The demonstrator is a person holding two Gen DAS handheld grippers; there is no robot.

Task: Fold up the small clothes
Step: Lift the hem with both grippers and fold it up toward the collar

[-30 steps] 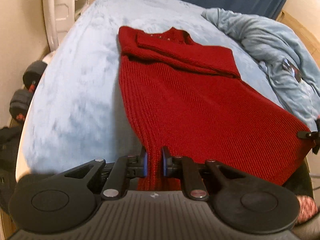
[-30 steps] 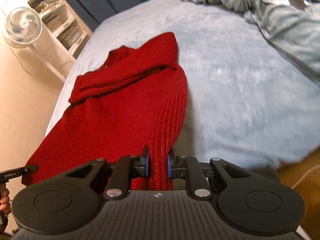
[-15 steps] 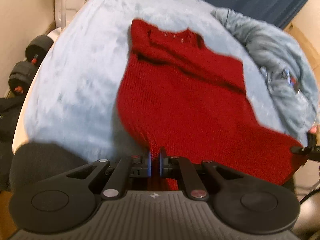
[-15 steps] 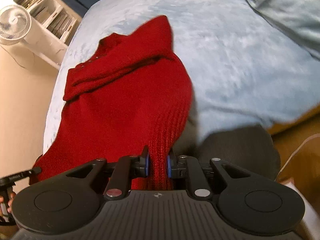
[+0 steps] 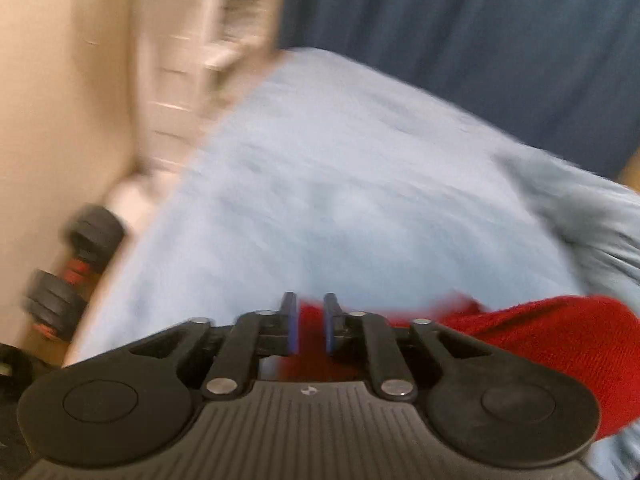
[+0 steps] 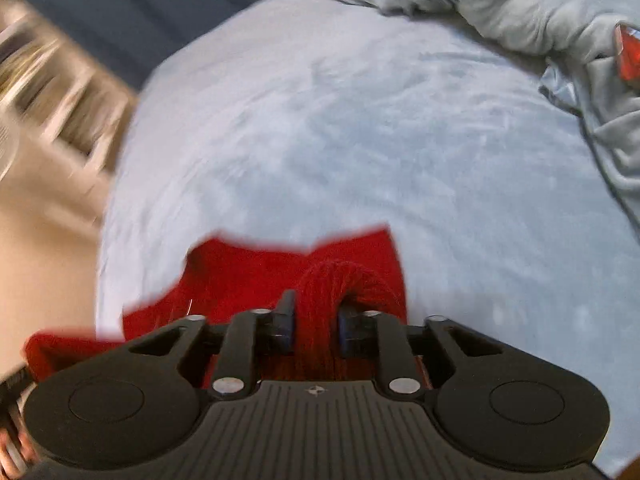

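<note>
A red knit sweater [image 6: 256, 280] lies on the light blue bed [image 6: 360, 140]. My right gripper [image 6: 314, 326] is shut on a bunched fold of its hem, with the sweater's collar end just beyond the fingers. My left gripper [image 5: 311, 328] is shut on the other hem corner; the red fabric [image 5: 560, 340] stretches off to the right, low in the left wrist view. Both views are blurred by motion. Most of the sweater is hidden under the grippers.
A rumpled grey-blue blanket [image 6: 540, 20] lies at the bed's right side. Dumbbells [image 5: 76, 264] sit on the floor left of the bed, by a white shelf unit [image 5: 192, 60]. A dark blue curtain [image 5: 460, 40] hangs behind the bed.
Both grippers have carried the hem forward over the sweater toward its collar end. The long red body seen before is now folded under, and only a short red strip shows.
</note>
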